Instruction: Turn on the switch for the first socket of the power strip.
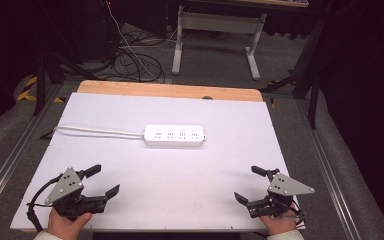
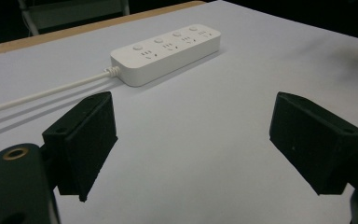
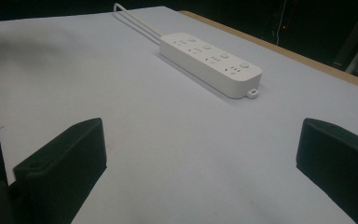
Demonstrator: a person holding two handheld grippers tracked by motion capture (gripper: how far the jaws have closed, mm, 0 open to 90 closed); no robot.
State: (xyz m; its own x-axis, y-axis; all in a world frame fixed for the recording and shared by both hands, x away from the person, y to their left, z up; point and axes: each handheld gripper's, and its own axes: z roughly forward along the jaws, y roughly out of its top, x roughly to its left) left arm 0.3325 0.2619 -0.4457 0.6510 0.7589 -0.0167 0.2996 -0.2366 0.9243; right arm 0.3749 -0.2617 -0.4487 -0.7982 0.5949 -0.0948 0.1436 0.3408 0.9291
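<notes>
A white power strip [image 1: 174, 135] with several sockets and buttons lies flat in the middle of the white board [image 1: 180, 170]; its white cord [image 1: 97, 131] runs off to the left. The strip also appears far ahead in the left gripper view [image 2: 166, 52] and in the right gripper view [image 3: 210, 61]. My left gripper [image 1: 103, 180] rests at the near left of the board, jaws wide apart, nothing between them. My right gripper [image 1: 250, 183] sits at the near right, also open and empty. Both are well short of the strip.
The white board lies on a wooden table whose far edge [image 1: 170, 90] shows beyond it. Metal rails [image 1: 10, 160] run along both sides. Behind the table are floor cables [image 1: 135, 62] and a white desk frame [image 1: 215, 35].
</notes>
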